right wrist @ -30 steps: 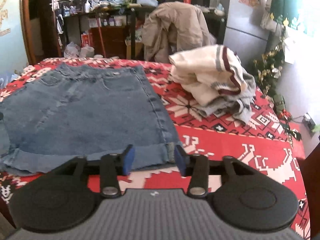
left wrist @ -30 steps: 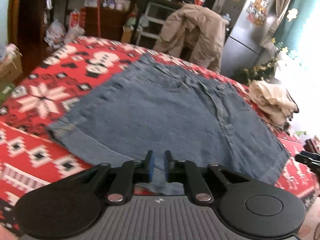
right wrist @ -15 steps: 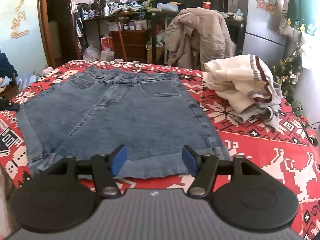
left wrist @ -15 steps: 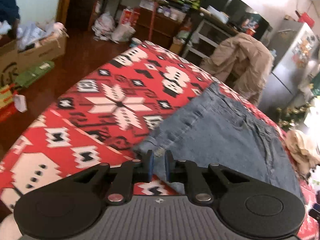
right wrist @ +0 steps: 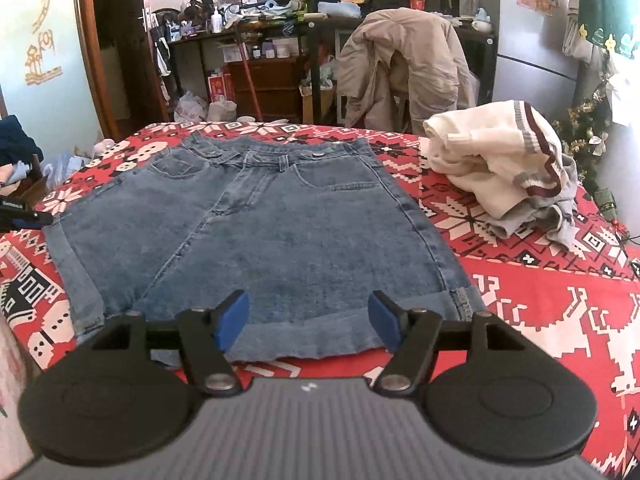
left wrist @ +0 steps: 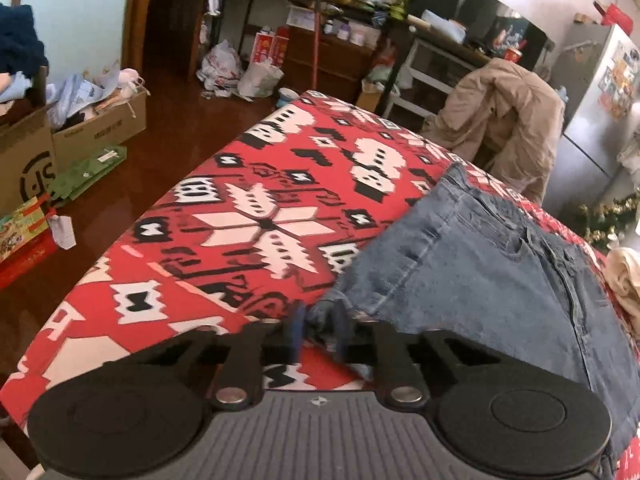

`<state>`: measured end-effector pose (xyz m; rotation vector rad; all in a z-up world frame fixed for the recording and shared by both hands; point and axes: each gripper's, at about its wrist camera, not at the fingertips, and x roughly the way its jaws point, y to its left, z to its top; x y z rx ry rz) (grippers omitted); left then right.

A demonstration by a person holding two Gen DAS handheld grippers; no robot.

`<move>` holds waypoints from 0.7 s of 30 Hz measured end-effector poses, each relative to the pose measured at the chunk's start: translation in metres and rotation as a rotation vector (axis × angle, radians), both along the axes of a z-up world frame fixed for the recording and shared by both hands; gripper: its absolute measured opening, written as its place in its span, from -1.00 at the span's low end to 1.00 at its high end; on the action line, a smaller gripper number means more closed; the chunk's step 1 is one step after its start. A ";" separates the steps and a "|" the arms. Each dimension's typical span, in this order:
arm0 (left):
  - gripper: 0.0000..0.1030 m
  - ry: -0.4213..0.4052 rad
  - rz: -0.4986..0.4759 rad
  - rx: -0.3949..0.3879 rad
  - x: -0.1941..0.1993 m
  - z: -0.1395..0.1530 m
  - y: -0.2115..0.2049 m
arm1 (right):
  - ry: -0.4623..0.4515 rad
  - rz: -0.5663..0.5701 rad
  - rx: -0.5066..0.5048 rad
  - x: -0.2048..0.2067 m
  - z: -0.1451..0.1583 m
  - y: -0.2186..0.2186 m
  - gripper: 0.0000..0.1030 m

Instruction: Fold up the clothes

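Red patterned cloth [right wrist: 560,320] covers the table, with cluttered shelves, a fridge and a chair draped in a beige coat [right wrist: 400,64] behind it. At the table's left side the left gripper [left wrist: 318,330] tilts downward; its jaws have just been closing, and its blue pads now pinch the rolled hem corner of the denim shorts [right wrist: 288,232]. The right gripper [right wrist: 310,322] hangs low over the near hem, pointing along the garment, its fingers spread wide with nothing pressed between them. Those shorts lie flat in the middle of the table, front up, waistband at the far edge, both cuffs rolled. To their right sits a crumpled pile of cream clothing [right wrist: 500,156]. On the floor at the left, open cardboard boxes [left wrist: 96,128] hold papers and bags.
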<state>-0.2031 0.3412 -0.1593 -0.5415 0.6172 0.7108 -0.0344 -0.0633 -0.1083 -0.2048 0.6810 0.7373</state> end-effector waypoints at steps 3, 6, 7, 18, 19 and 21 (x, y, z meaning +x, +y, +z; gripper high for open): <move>-0.88 -0.008 -0.019 0.070 0.002 0.015 -0.012 | 0.005 -0.005 0.003 0.001 0.000 0.000 0.37; -0.89 -0.055 -0.062 0.147 0.004 0.043 -0.030 | 0.003 -0.009 0.016 0.002 0.002 -0.001 0.37; -0.89 -0.071 -0.090 0.176 0.008 0.054 -0.040 | 0.002 -0.011 0.022 0.003 0.003 -0.002 0.37; -0.89 -0.194 -0.539 0.228 0.102 0.109 -0.170 | -0.007 -0.070 0.101 0.018 0.014 -0.031 0.39; -0.89 -0.195 -0.562 0.216 0.112 0.105 -0.179 | -0.010 -0.079 0.107 0.019 0.015 -0.036 0.39; -0.89 -0.197 -0.602 0.175 0.132 0.093 -0.195 | -0.014 -0.098 0.118 0.021 0.017 -0.046 0.39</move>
